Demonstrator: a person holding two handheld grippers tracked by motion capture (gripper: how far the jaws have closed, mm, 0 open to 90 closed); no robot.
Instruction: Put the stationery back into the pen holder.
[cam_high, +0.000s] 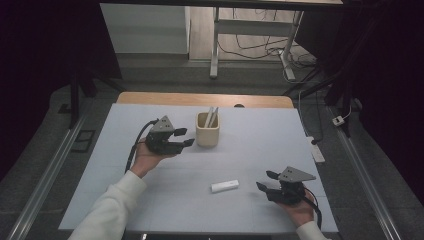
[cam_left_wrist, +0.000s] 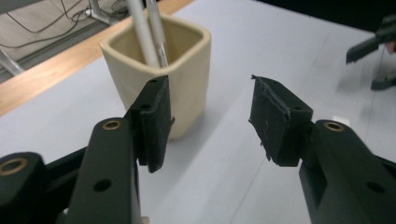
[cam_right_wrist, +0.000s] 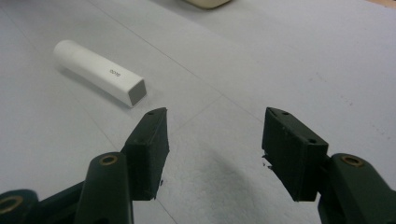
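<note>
**Two open hand-held grippers, a cup of white sticks and a white bar on the worktop**

The left hand-held gripper (cam_high: 184, 137) hovered just left of a cream, square-sided cup (cam_high: 207, 131) that stood upright toward the far middle of the pale grey worktop (cam_high: 260, 135). Its jaws stood apart with nothing between them; in the left gripper view the left pad lay in front of the cup's near wall, but no pad pressed on it. Two white sticks (cam_high: 211, 117) leaned together inside the cup, their tops rising above the rim. The left gripper view showed the cup (cam_left_wrist: 187, 79) close ahead and slightly to the left of the gap between the jaws, with the sticks (cam_left_wrist: 148, 32) resting against the near inner wall.

The right hand-held gripper (cam_high: 267, 181) sat low near the front right part of the worktop, cradled in the person's hand. Its jaws were also released, wide apart and empty, pointing toward the left. A short white bar (cam_high: 224, 186) lay flat on the worktop near it, apart from the jaw tips and well apart from the cup. In the right gripper view this bar (cam_right_wrist: 98, 71) lay ahead and to the left of the jaws, one end rounded, the other square and grey-faced, with small dark print on its side too small to read. The two grippers were well apart from each other.
</note>
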